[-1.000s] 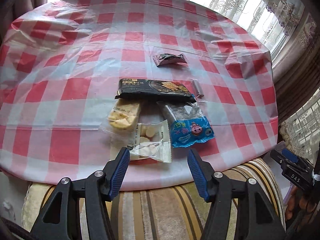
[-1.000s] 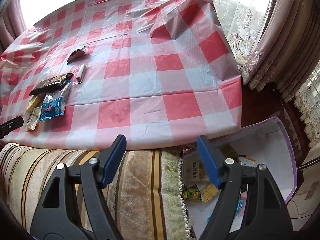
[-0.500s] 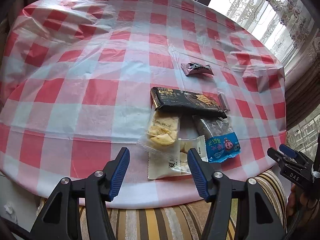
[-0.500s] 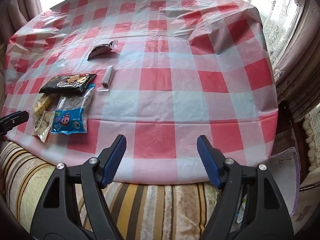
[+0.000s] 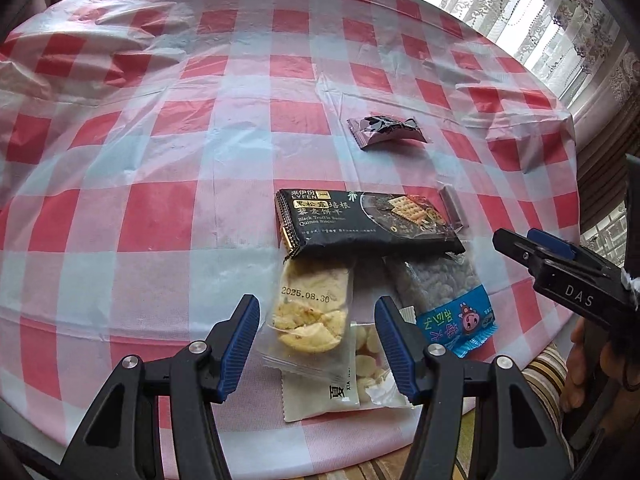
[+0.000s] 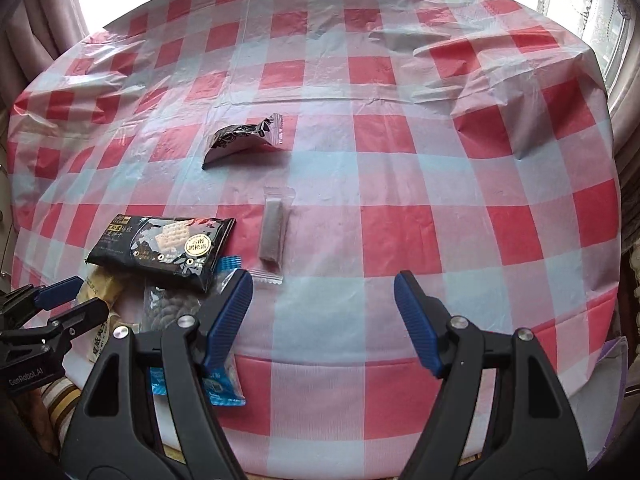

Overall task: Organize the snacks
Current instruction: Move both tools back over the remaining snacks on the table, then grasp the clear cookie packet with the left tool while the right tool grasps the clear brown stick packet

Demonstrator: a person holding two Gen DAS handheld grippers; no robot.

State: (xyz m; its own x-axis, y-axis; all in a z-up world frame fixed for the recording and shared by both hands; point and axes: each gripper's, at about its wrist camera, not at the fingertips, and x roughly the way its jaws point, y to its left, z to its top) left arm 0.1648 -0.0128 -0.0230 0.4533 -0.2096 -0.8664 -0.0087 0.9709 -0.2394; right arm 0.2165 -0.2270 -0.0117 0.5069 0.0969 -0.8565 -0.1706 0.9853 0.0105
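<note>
Approaching the snack cluster at the near edge of the counter (image 5: 120,152): I judged this the reach-in step. My left claw (image 5: 316,344) hung spread and empty, tilted steeply down over the yellow cracker packet (image 5: 310,312). Right claw (image 6: 324,320) likewise spread, empty, right of the black biscuit pack (image 6: 164,246). Next move called for lowering and pinching one packet alone.

Blue peanut packet (image 6: 224,376) half hidden behind right gripper (image 6: 323,322). White snack pouch (image 5: 340,376) partly under clear cracker bag (image 5: 310,312). Slim sachet (image 5: 454,208) print too small to read.
</note>
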